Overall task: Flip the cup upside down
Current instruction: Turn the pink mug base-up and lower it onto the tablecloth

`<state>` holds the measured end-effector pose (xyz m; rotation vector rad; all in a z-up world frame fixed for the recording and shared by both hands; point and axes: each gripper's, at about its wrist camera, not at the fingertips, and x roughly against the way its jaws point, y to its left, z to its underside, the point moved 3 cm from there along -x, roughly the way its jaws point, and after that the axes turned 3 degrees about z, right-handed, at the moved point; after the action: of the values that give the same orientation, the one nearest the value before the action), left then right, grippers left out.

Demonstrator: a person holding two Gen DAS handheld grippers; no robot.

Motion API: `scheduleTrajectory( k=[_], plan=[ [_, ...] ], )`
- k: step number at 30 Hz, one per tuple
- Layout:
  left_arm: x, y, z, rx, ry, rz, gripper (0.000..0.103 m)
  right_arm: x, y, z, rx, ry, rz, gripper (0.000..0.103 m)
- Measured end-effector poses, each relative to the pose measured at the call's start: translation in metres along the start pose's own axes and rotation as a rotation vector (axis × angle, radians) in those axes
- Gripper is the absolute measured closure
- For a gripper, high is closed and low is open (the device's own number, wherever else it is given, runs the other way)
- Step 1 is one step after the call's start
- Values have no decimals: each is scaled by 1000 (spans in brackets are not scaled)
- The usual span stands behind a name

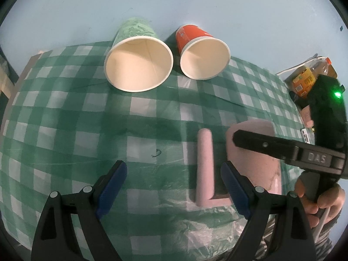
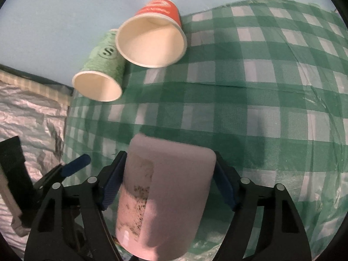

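A pink mug sits between the blue pads of my right gripper, which is shut on its body; the mug's flat end points away from the camera. In the left wrist view the same mug is at the right with its handle sticking out to the left, and a black finger of the right gripper crosses it. My left gripper is open and empty just above the checked cloth, with the handle between its fingers' line.
A green paper cup and a red paper cup stand open side up at the table's far edge against a pale blue wall. A green-and-white checked cloth covers the table. A bottle and a yellow box lie off to the right.
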<state>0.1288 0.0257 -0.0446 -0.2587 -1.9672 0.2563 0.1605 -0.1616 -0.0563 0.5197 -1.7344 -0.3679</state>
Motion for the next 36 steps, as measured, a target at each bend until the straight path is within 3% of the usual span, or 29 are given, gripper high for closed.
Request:
scheduleTrajectory(
  k=[7,14,20,28,36],
  plan=[
    [14,1,3,20,-63,26,13,31,23,15,175,-161,54,31],
    [18,-3,12,17,-103,16,13,68,48,31,360,-394,172,31],
    [26,-4,17,29,-154,16,13,78,60,36,447,-535,283,31],
    [34,-11,22,11,-219,-18,13,88,64,40,476,-656,344,31],
    [25,-16,24,-11,-196,-24,13,86,60,38,479,-729,388,31]
  ],
)
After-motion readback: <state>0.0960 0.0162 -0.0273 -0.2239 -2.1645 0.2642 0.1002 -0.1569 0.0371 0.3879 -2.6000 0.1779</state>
